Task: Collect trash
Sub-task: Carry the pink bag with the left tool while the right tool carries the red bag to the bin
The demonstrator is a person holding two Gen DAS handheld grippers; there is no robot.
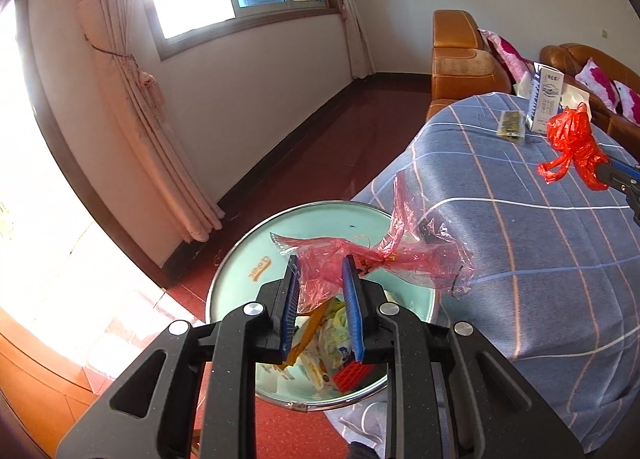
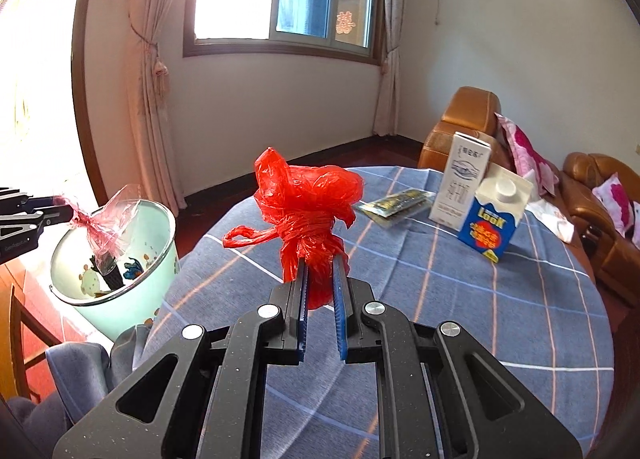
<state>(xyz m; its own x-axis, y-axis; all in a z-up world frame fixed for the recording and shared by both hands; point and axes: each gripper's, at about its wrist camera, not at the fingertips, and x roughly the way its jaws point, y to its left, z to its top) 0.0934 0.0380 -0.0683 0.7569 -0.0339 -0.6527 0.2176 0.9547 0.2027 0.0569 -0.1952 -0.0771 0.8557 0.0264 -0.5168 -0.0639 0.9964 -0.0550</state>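
Note:
My left gripper [image 1: 320, 265] is shut on a crumpled clear pink wrapper [image 1: 384, 255] and holds it over the mint green bin [image 1: 240, 259], which has several pieces of trash inside. It also shows in the right wrist view [image 2: 60, 213] with the pink wrapper [image 2: 100, 219] above the bin [image 2: 132, 299]. My right gripper [image 2: 320, 263] is shut on a knotted red plastic bag [image 2: 304, 199] above the table. The red bag also shows in the left wrist view [image 1: 572, 139].
The round table [image 2: 480, 319] has a blue plaid cloth. On it stand a white carton [image 2: 464, 179], a blue and white carton [image 2: 496, 215] and a flat green packet [image 2: 396, 203]. Brown leather sofas [image 2: 600, 219] with pink cushions stand behind. The bin stands at the table's left edge.

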